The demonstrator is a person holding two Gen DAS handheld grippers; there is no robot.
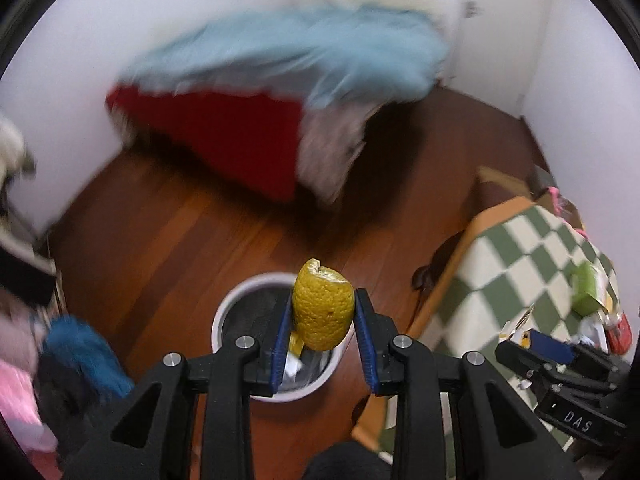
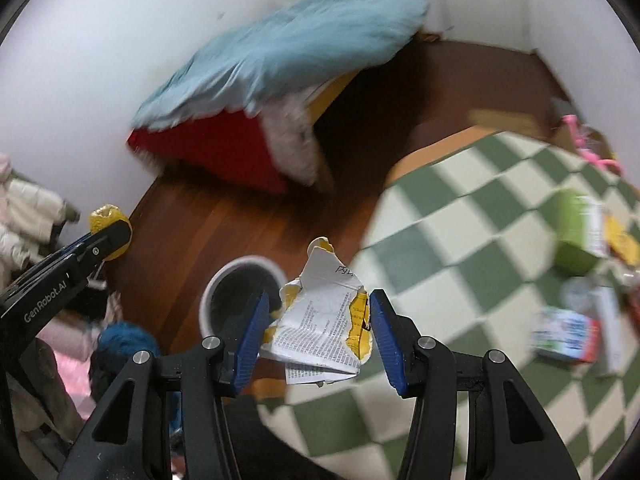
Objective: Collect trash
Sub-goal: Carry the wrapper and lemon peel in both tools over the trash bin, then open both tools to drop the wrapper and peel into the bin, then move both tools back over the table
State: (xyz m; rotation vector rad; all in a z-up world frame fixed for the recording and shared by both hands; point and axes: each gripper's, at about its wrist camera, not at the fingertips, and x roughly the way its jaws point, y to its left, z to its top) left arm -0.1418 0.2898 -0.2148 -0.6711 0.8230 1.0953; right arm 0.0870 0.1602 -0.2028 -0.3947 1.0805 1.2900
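Note:
My left gripper [image 1: 323, 320] is shut on a yellow citrus peel [image 1: 323, 309], held right above a white round trash bin [image 1: 236, 300] with a dark liner that stands on the wooden floor. Paper scraps lie inside the bin. My right gripper [image 2: 316, 320] is shut on a crumpled white and yellow printed paper [image 2: 320, 316], over the edge of the green checked tablecloth [image 2: 460, 240], with the bin [image 2: 210, 292] to its lower left. The left gripper with the peel [image 2: 106, 220] shows at the left of the right wrist view. The right gripper [image 1: 532, 344] shows at the right of the left wrist view.
A bed with a light blue blanket [image 1: 288, 52] and red cover [image 1: 224, 136] stands against the white wall. On the checked table lie a green box [image 2: 576, 236] and other packages [image 2: 568, 332]. Clothes, one blue and fuzzy [image 1: 84, 352], are piled left of the bin.

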